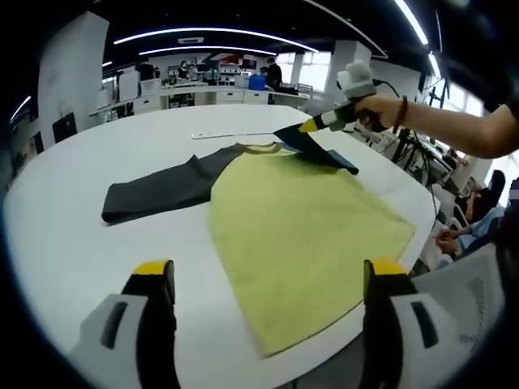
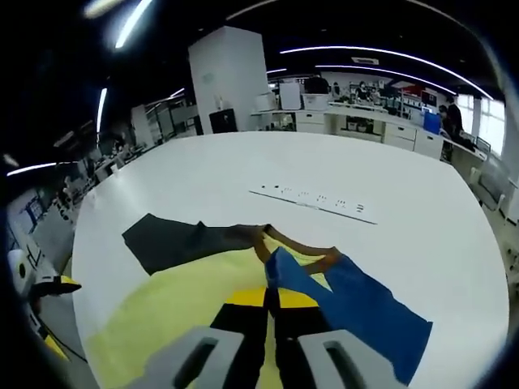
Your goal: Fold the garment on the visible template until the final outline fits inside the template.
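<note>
Left gripper view: shirt [image 1: 300,235] lies flat on the white bench [image 1: 73,219], its dark sleeve [image 1: 162,190] spread toward the bench's middle. Left gripper [image 1: 268,279] gapes wide above the shirt's hem, holding nothing. Right gripper [image 2: 270,301] is clamped on the blue sleeve [image 2: 365,312] near the collar [image 2: 268,235], lifting it

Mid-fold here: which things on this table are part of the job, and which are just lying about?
Job:
- yellow shirt with dark left sleeve
- blue sleeve, pinched in the right gripper
- left gripper, open, hovering

Lying about:
- white ruler-like strip
- background desks
</note>
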Tool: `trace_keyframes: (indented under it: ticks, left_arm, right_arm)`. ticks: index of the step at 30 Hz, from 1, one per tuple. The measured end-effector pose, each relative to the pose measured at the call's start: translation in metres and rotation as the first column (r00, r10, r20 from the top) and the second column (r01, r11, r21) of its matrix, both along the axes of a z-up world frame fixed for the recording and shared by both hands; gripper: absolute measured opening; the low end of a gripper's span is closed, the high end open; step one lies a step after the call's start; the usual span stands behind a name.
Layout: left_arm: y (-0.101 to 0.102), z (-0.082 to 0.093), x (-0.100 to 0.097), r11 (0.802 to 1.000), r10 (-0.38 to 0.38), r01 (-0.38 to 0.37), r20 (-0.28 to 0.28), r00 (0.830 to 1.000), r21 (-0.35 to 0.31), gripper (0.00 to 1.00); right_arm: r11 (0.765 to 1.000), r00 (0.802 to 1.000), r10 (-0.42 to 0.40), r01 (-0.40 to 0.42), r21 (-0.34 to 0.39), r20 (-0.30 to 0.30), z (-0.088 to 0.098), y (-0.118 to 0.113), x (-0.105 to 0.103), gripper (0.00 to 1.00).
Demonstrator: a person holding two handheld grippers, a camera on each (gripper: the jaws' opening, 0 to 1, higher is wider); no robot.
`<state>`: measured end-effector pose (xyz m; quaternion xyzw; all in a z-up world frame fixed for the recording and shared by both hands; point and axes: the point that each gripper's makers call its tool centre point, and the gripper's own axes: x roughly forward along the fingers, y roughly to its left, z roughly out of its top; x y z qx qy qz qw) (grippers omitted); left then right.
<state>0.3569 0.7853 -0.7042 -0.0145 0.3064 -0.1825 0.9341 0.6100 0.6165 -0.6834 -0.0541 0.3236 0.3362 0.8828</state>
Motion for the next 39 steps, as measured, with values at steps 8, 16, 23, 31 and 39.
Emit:
trace_keyframes:
  ticks: [8,16,23,31,39]
  left_arm:
    - [0.003,-0.003,-0.003,1.0,0.012,-0.012,-0.007,1.0,-0.002,0.93]
    - [0.004,-0.004,-0.004,1.0,0.017,-0.017,-0.008,1.0,-0.002,0.93]
    - [0.001,-0.004,-0.004,1.0,0.012,-0.012,-0.01,1.0,-0.002,0.93]
    - [0.0,-0.003,-0.004,1.0,0.016,-0.016,-0.012,1.0,-0.001,0.93]
    - [0.001,-0.004,-0.006,1.0,0.018,-0.018,-0.016,1.0,-0.001,0.93]
  right_arm:
    - [0.999,0.999,0.034,-0.034,-0.001,0.004,0.001,0.017,-0.006,0.0]
    - [0.998,0.999,0.052,-0.052,0.023,-0.013,0.002,0.036,-0.012,0.0]
    - [0.997,0.998,0.065,-0.064,0.049,-0.014,0.004,0.049,-0.015,0.0]
    - [0.996,0.997,0.079,-0.079,0.041,-0.006,0.003,0.056,-0.016,0.0]
    - [0.994,0.996,0.084,-0.083,0.07,-0.004,0.007,0.066,-0.019,0.0]
